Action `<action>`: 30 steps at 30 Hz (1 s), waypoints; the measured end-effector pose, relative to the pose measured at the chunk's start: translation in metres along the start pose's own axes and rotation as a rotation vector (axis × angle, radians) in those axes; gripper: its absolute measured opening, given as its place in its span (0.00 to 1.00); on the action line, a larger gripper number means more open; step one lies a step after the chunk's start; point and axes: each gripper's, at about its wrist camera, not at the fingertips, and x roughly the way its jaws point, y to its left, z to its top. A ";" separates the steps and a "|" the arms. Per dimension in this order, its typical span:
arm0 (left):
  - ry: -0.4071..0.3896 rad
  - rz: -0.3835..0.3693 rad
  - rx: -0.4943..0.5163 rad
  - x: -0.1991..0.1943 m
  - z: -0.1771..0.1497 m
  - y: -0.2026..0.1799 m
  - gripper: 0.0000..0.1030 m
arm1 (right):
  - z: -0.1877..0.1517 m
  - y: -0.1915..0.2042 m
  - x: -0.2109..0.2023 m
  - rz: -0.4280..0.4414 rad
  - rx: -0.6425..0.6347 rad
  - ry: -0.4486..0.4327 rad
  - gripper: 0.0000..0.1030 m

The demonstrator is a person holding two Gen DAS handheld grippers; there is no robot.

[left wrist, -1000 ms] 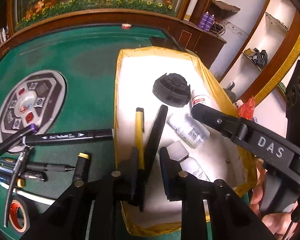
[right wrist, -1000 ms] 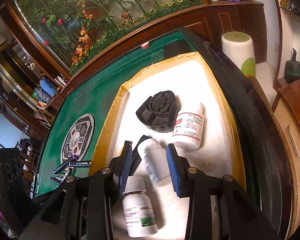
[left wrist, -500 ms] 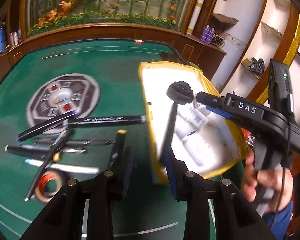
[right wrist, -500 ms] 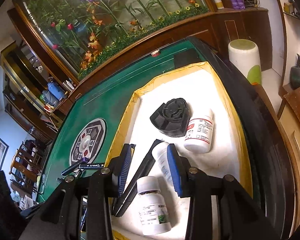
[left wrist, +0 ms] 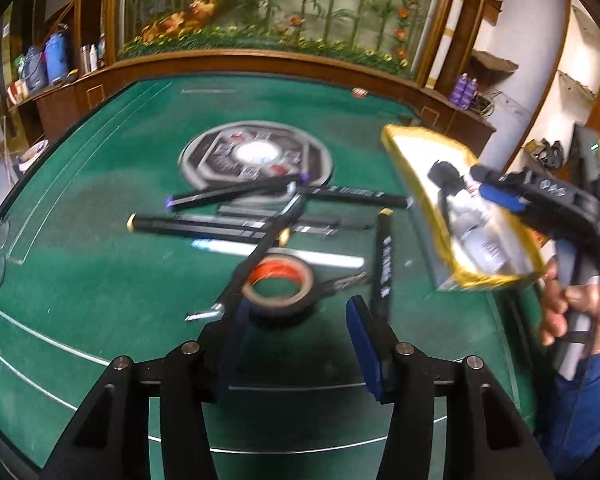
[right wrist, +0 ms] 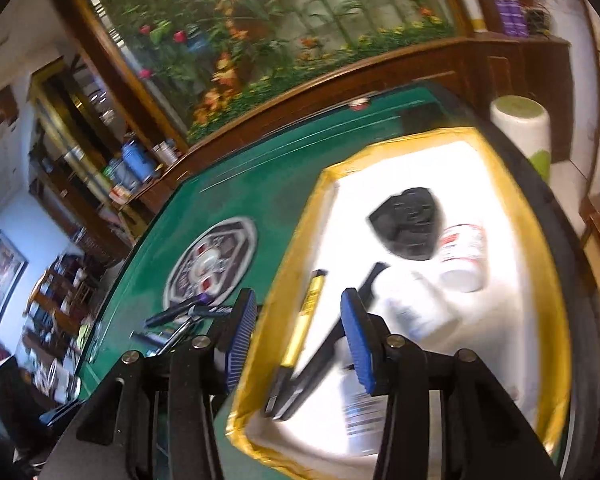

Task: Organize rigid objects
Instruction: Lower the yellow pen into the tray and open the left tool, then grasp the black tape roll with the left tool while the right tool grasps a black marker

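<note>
Step in hand, by judgement: between placements, fetching the next loose item from the green table [left wrist: 100,280]

Left gripper [left wrist: 296,344]: jaws opening, about half spread, nothing between pads; poised over tape roll [left wrist: 278,284] and the scatter of markers

Likely target: gold-capped black marker [left wrist: 383,256], just right of tape roll, apart from it; long axis running near-to-far, gold cap at far end, pointing away from camera. Other markers [left wrist: 204,226] mostly crosswise, some overlapping

Next move calls for: pads astride the barrel, across its long axis, then closing

Right gripper [right wrist: 298,338]: jaws opening, empty, above near left corner of yellow-rimmed tray [right wrist: 556,280]

In tray: yellow pen [right wrist: 306,316] and black marker [right wrist: 328,356] side by side, lengthwise; white bottles [right wrist: 462,256], black round part [right wrist: 408,228]
</note>
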 end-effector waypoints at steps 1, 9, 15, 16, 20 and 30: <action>0.011 0.003 -0.005 0.004 -0.002 0.002 0.53 | -0.001 0.004 0.001 0.007 -0.015 0.004 0.42; 0.034 0.065 -0.019 0.031 0.004 0.005 0.64 | -0.012 0.026 0.005 0.031 -0.099 0.024 0.44; 0.054 0.086 -0.047 0.054 0.014 0.010 0.64 | -0.021 0.044 0.006 0.073 -0.161 0.047 0.49; 0.047 0.084 -0.059 0.054 0.014 0.012 0.64 | -0.023 0.048 0.007 0.087 -0.170 0.057 0.49; 0.039 0.090 -0.081 0.049 0.012 0.021 0.64 | -0.037 0.069 0.014 0.139 -0.194 0.137 0.49; -0.052 0.096 -0.063 0.005 -0.003 0.033 0.64 | -0.066 0.101 0.046 -0.054 -0.239 0.299 0.48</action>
